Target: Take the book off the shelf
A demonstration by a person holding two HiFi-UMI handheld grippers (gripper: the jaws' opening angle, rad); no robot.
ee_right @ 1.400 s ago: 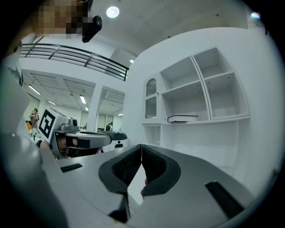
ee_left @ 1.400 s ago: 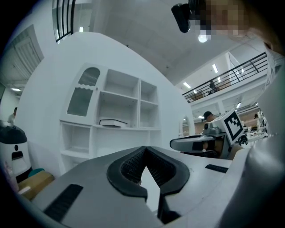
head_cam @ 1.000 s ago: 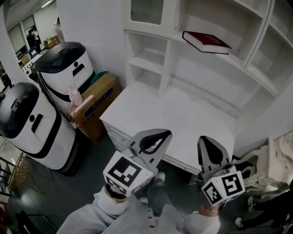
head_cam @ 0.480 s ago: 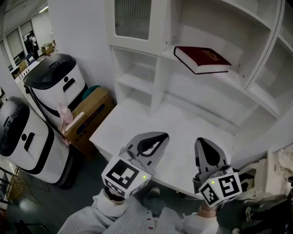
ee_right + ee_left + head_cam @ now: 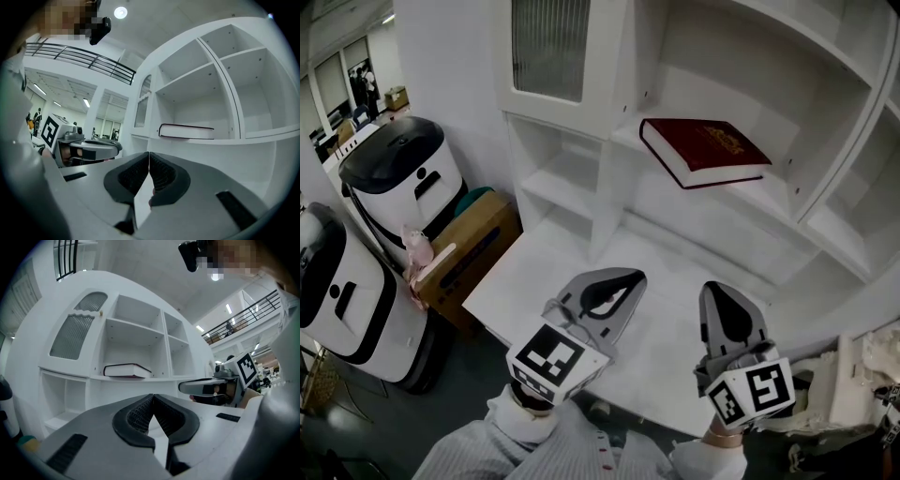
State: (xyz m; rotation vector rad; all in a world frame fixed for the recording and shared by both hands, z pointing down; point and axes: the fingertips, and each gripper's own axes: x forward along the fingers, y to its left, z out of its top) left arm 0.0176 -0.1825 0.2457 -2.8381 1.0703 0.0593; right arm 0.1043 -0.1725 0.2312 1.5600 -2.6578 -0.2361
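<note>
Grey left gripper [image 5: 623,281], right gripper [image 5: 724,296] level, jaws together, facing book [image 5: 705,150]

A dark red book [image 5: 705,148] lies flat on the white shelf [image 5: 773,195].

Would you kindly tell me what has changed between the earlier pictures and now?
The left claw and right claw have advanced toward the shelf, further over the white counter; the red book now looks nearer. Nothing was grasped or released. Both claws stay shut and empty; the book still lies flat on its shelf.
</note>
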